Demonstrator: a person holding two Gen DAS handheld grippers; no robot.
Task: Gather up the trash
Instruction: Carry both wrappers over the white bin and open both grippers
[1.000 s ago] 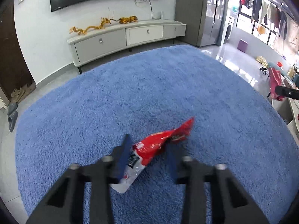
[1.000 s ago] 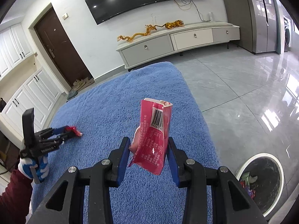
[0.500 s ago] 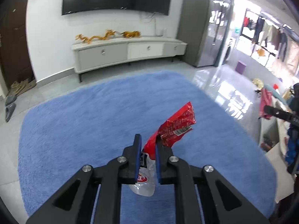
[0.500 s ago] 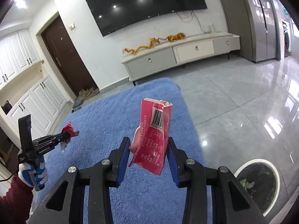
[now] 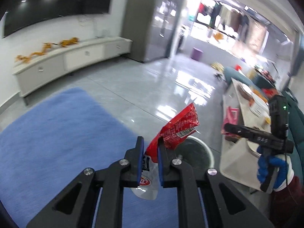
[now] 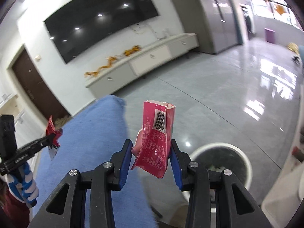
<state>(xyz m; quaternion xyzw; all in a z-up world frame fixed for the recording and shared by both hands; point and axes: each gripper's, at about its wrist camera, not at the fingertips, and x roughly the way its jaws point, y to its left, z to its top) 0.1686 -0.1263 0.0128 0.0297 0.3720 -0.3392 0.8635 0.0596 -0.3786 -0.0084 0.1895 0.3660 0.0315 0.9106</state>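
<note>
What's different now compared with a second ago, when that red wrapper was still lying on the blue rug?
The left hand-held gripper closed on the red wrapper, lifted it off the blue rug and swung toward the trash bin, which now sits just beyond both grippers. The right hand-held gripper swung the same way. Unchanged: it still clamps the pink packet.

Trash bin mostly hidden behind red wrapper and left gripper; contents unreadable. Bin's near rim cut by right gripper. Print on pink packet too small to read. Counter clutter blurred. Gloved hand cropped at edge.
</note>
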